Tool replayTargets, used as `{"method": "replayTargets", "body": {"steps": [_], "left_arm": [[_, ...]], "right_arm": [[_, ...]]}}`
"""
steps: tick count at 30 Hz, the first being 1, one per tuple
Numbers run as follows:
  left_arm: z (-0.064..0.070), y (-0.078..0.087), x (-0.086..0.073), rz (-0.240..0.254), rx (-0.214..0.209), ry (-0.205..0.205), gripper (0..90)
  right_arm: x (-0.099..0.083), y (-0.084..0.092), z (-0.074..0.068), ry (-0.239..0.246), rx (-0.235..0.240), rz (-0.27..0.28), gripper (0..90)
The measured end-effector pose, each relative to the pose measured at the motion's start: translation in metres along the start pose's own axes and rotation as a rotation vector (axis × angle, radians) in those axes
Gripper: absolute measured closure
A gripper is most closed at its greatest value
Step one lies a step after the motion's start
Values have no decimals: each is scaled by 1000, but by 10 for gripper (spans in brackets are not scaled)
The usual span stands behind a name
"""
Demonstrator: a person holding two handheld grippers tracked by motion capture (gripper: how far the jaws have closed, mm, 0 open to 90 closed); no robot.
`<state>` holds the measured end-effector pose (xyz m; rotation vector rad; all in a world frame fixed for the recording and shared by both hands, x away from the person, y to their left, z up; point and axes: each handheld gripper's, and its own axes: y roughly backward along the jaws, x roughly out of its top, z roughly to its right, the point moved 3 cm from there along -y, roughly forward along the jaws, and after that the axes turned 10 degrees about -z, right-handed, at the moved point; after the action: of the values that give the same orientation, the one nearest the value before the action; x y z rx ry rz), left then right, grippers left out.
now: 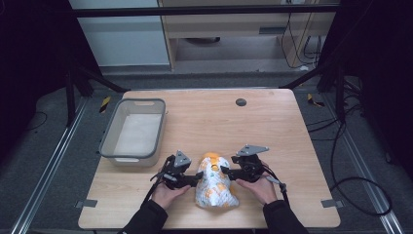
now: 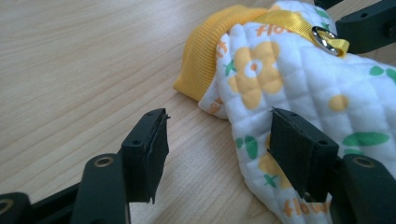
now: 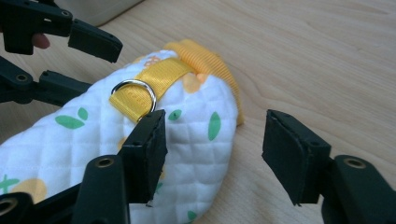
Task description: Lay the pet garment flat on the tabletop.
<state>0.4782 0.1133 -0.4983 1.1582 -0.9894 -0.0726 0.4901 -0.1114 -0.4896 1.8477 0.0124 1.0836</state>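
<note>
Tabletop (image 1: 272, 126), pale wood, carried the work near its front edge. Grey plastic basket (image 1: 132, 131) stood at the left, apart from the hands, seemingly empty; likely the place things go.

Quilted oven mitt (image 1: 215, 181), white with orange flowers, lay flat between both hands, its yellow cuff (image 2: 201, 49) pointing away from the person. Left tongs (image 1: 198, 178) sat released at the mitt's left edge, one jaw over the fabric and one over bare wood, straddling the edge but not pressing it. Right tongs (image 1: 224, 170) were also released, mirrored on the right edge. Probably a two-sided pickup. Metal ring (image 3: 133, 94) on a yellow loop lay uppermost.
</note>
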Motion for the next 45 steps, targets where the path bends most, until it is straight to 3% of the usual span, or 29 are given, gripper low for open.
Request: {"method": "replayTargets", "body": {"steps": [8, 16, 19, 25, 29, 35, 41, 43, 45], "left_arm": [[0, -8, -4, -16, -44, 11, 428], [5, -14, -5, -37, -128, 30, 649], [7, -17, -5, -53, -138, 31, 708], [9, -16, -5, -56, -149, 27, 859], [9, -13, -4, -46, -146, 15, 873], [8, 11, -3, 18, -128, 5, 881], [11, 43, 5, 107, -98, -24, 881], [13, 52, 7, 135, -93, -30, 882], [15, 59, 9, 159, -85, -34, 882]], "right_arm": [[-3, -6, -2, 0, 52, -33, 555], [-4, -6, -1, 2, 58, -65, 768], [-4, -6, -2, 5, 60, -79, 845], [-4, -6, -2, 5, 61, -80, 882], [-3, -4, -2, 6, 64, -72, 884], [-3, 8, -3, 12, 69, -40, 886], [-1, 32, -6, 23, 75, 58, 886], [3, 44, -8, 26, 77, 114, 886], [5, 47, -9, 32, 75, 132, 886]]}}
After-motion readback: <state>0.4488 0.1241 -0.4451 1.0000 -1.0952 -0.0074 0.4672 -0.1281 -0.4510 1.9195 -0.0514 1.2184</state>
